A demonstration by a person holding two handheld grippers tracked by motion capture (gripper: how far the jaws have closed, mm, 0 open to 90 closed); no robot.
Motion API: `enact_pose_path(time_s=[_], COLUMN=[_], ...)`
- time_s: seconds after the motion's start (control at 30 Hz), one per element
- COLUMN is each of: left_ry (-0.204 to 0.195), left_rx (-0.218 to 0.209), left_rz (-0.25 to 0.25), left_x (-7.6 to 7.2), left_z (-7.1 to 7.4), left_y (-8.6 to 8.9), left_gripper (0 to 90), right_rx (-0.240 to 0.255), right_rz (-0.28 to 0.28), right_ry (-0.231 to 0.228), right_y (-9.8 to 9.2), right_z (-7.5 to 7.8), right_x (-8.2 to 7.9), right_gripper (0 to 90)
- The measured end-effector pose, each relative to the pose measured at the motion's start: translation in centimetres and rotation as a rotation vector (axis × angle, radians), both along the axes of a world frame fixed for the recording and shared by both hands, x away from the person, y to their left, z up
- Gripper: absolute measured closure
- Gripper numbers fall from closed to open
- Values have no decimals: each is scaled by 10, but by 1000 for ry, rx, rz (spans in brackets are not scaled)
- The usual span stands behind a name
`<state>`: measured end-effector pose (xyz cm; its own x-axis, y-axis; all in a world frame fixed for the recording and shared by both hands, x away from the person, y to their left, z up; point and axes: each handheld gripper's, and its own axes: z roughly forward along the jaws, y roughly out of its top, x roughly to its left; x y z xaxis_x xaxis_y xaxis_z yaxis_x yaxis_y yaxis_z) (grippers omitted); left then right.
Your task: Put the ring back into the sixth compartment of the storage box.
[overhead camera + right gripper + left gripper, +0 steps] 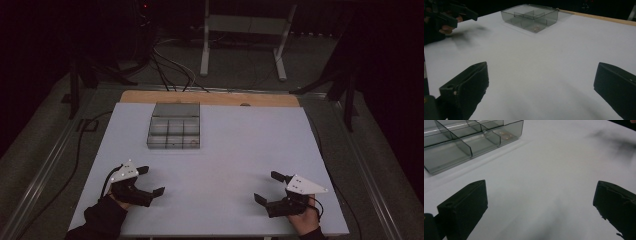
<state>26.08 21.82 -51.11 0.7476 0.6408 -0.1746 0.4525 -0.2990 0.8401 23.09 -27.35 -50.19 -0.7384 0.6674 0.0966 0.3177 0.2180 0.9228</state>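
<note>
— Grippers?
— I'm holding left gripper (153,180) and right gripper (266,186) low in frame, jaws apart, empty.
— Risk?
— Clear compartment box (174,132) upper centre is sitting light; I'm fearing a nudge sliding it.

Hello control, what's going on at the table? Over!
Left gripper open, right gripper open, both empty. Clear box sits far side, untouched, small bits in one compartment. Nothing in the way.
</note>
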Motion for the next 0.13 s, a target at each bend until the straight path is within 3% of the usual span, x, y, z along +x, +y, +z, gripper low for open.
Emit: enact_pose_path(time_s=[0.13], left_ry=[-1], left_rx=[-1], left_rz=[1], left_x=[0], left_z=[0], left_y=[1], left_gripper=[6], right_rx=[0], right_rz=[0], right_ry=[-1], right_y=[0], right_z=[0], right_x=[0], right_gripper=[0])
